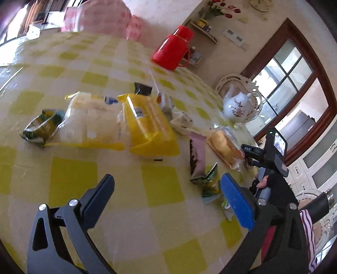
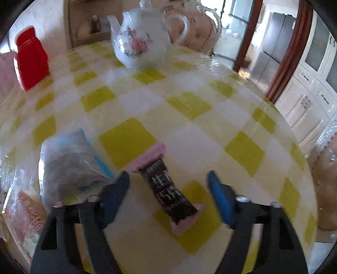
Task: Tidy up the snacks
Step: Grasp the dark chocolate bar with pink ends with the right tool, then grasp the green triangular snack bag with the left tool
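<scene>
My right gripper (image 2: 168,179) is open, with a pink and dark brown snack bar (image 2: 168,187) lying on the table between its fingers. The same bar shows in the left wrist view (image 1: 197,156). My left gripper (image 1: 166,187) is open and empty above the checkered table (image 1: 73,179). Ahead of it lie a yellow snack bag (image 1: 150,124), a clear bag with yellow trim (image 1: 84,124), a green packet (image 1: 42,126), a second green packet (image 1: 208,181) and a bread pack (image 1: 224,147). A clear blue-edged bag (image 2: 71,164) lies left of my right gripper.
A white floral teapot (image 2: 143,40) and a red thermos (image 2: 31,57) stand at the far side of the table. A pink cushion (image 1: 101,16) sits beyond the table. Small wrappers (image 1: 181,120) lie near the yellow bag. The right hand-held device (image 1: 271,156) shows at the right.
</scene>
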Demonstrator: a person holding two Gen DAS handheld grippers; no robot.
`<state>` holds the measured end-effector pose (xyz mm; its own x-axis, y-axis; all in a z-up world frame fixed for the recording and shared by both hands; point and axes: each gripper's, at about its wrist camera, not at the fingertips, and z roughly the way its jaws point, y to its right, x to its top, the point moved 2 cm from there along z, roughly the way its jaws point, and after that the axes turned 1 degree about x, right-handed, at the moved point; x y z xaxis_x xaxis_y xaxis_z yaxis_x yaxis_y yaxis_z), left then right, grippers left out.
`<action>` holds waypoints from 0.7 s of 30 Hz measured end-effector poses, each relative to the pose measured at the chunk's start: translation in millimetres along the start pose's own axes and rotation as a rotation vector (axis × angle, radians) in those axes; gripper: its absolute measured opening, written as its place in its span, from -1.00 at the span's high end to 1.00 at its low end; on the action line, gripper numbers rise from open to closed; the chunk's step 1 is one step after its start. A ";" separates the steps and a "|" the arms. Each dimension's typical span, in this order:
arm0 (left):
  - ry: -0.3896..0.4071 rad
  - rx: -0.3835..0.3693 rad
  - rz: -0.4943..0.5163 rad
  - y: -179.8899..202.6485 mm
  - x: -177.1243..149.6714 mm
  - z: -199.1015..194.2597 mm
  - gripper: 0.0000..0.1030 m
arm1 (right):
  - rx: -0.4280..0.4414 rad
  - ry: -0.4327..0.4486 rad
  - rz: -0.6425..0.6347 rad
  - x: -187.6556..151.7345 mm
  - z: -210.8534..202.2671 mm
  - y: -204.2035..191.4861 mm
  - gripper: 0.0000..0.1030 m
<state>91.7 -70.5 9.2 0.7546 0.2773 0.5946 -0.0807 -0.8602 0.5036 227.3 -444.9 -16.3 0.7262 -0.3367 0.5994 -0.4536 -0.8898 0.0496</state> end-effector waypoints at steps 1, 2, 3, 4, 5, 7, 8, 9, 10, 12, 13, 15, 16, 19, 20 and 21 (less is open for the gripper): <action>-0.001 0.002 0.003 0.5 -0.3 -0.3 -0.96 | 0.029 0.007 -0.010 -1.9 -1.5 -2.0 0.62; 0.004 0.007 0.013 1.4 -0.1 -1.9 -0.96 | 0.037 0.006 -0.023 -5.6 -5.1 -5.1 0.66; 0.011 0.013 0.021 2.0 0.3 -3.2 -0.96 | 0.026 0.001 -0.030 -10.6 -9.9 -7.2 0.66; 0.019 0.018 0.029 2.4 0.7 -4.7 -0.96 | 0.033 -0.008 -0.025 -15.4 -14.4 -7.8 0.66; 0.024 0.026 0.038 2.6 1.5 -6.2 -0.96 | 0.058 -0.022 -0.017 -22.4 -20.9 -8.1 0.66; 0.019 0.032 0.050 3.2 1.8 -5.9 -0.96 | 0.067 -0.022 -0.034 -38.7 -36.8 -10.5 0.66; 0.011 0.026 0.056 4.2 1.2 -5.4 -0.96 | 0.067 -0.013 -0.053 -48.8 -47.7 -12.7 0.66; 0.005 0.022 0.065 5.7 0.5 -4.8 -0.96 | 0.072 -0.005 -0.064 -56.6 -56.6 -14.3 0.66; 0.000 0.018 0.076 7.4 -0.2 -4.6 -0.96 | 0.083 0.006 -0.074 -67.6 -69.8 -16.6 0.66; -0.021 -0.011 0.111 13.8 -3.5 -5.1 -0.96 | 0.106 0.017 -0.089 -81.8 -86.9 -21.5 0.66; -0.030 -0.021 0.127 16.1 -5.9 -5.0 -0.96 | 0.136 0.017 -0.093 -93.1 -98.5 -25.0 0.66; -0.053 -0.029 0.169 22.0 -12.3 -4.2 -0.95 | 0.182 0.011 -0.099 -108.1 -111.7 -30.0 0.66; -0.063 -0.035 0.185 24.5 -15.0 -3.4 -0.89 | 0.201 0.013 -0.113 -117.2 -119.3 -33.5 0.66; -0.093 -0.043 0.227 31.0 -22.0 -0.3 -0.76 | 0.281 0.004 -0.124 -140.5 -135.8 -41.2 0.65; -0.092 -0.034 0.243 32.4 -23.1 -0.9 -0.74 | 0.325 -0.011 -0.118 -148.3 -140.8 -43.1 0.65; -0.075 -0.023 0.248 32.1 -22.3 -3.5 -0.74 | 0.402 -0.034 -0.099 -155.9 -146.7 -45.2 0.65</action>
<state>70.0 -102.8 14.3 0.7562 0.0261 0.6539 -0.2830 -0.8879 0.3627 58.8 -307.0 5.2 0.7760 -0.2472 0.5803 -0.1472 -0.9656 -0.2145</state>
